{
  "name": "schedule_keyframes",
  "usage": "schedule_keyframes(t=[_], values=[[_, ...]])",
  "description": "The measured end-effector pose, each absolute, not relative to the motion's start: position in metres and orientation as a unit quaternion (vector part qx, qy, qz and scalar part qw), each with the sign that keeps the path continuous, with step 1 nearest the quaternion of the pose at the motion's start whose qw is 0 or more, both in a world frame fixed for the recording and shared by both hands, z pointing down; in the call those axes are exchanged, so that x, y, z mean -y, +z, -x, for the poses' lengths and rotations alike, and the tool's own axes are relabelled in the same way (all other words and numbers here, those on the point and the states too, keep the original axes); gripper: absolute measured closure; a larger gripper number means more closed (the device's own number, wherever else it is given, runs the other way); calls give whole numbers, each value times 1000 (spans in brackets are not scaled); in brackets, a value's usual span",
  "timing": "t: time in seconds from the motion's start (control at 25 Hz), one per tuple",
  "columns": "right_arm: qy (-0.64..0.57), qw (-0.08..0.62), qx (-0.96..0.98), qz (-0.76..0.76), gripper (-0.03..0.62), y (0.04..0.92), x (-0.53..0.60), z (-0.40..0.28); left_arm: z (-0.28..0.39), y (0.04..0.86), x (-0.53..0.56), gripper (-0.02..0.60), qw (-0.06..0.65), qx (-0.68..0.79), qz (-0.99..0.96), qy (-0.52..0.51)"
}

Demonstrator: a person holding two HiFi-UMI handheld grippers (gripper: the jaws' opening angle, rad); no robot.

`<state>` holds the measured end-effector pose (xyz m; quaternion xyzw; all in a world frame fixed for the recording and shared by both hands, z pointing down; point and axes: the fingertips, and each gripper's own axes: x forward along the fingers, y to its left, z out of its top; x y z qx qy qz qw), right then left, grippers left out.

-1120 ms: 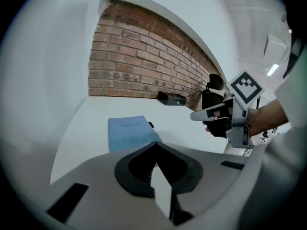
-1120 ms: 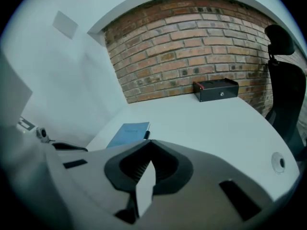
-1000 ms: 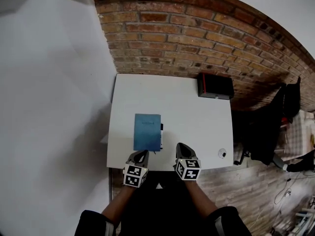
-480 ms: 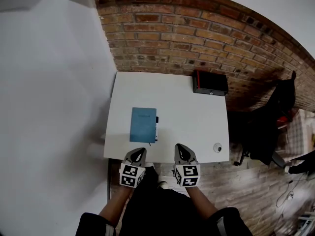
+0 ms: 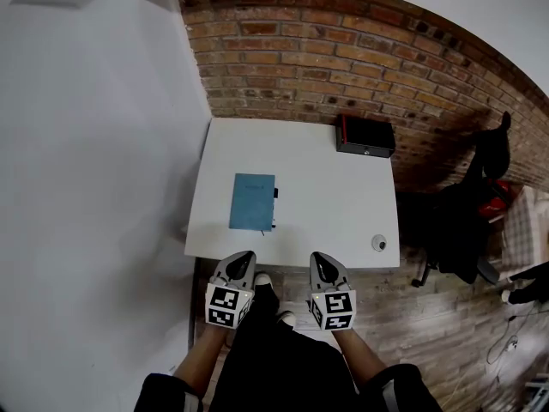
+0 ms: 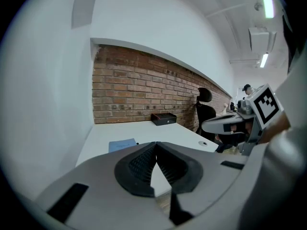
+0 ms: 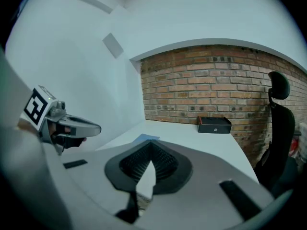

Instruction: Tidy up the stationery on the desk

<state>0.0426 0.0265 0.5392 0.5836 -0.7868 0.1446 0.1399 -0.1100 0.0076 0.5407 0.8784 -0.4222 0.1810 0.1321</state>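
Observation:
A blue notebook [image 5: 253, 202] lies flat on the white desk [image 5: 326, 204], left of the middle, with a black pen [image 5: 274, 194] along its right edge. My left gripper [image 5: 244, 257] and right gripper [image 5: 319, 259] hover side by side just off the desk's near edge, both shut with nothing between the jaws. In the left gripper view the notebook [image 6: 122, 144] shows beyond the closed fingertips. In the right gripper view the notebook [image 7: 147, 138] peeks over the jaws, and the left gripper [image 7: 91, 127] hangs at the left.
A black box [image 5: 365, 136] sits at the desk's far right corner against the brick wall [image 5: 343, 58]. A small round object [image 5: 378, 243] lies near the front right corner. A black office chair [image 5: 455, 221] stands right of the desk. A white wall [image 5: 94, 187] borders the left.
Both grippers have drawn back from over the desk's front edge toward the person and risen. They stay shut. The notebook and box have not moved.

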Motion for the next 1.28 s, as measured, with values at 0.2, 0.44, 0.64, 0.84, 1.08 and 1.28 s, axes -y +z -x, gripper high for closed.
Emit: schedule_keyframes(t=[0.2, 0.44, 0.64, 0.84, 1.08, 1.28], values=[[140, 133, 789, -583, 572, 535, -50, -41, 109, 537, -29, 568, 123, 424, -879, 182], [140, 124, 790, -584, 572, 532, -68, -38, 110, 542, -47, 566, 123, 422, -878, 189], [141, 122, 791, -582, 572, 534, -80, -31, 113, 549, -58, 566, 127, 422, -877, 192], [150, 119, 790, -583, 572, 539, -90, -29, 110, 552, -65, 566, 130, 422, -877, 191], [148, 113, 792, -582, 572, 534, -95, -27, 105, 554, -70, 566, 134, 415, -879, 191], [152, 109, 791, -582, 572, 531, -98, -26, 103, 549, -72, 566, 133, 412, -882, 188]])
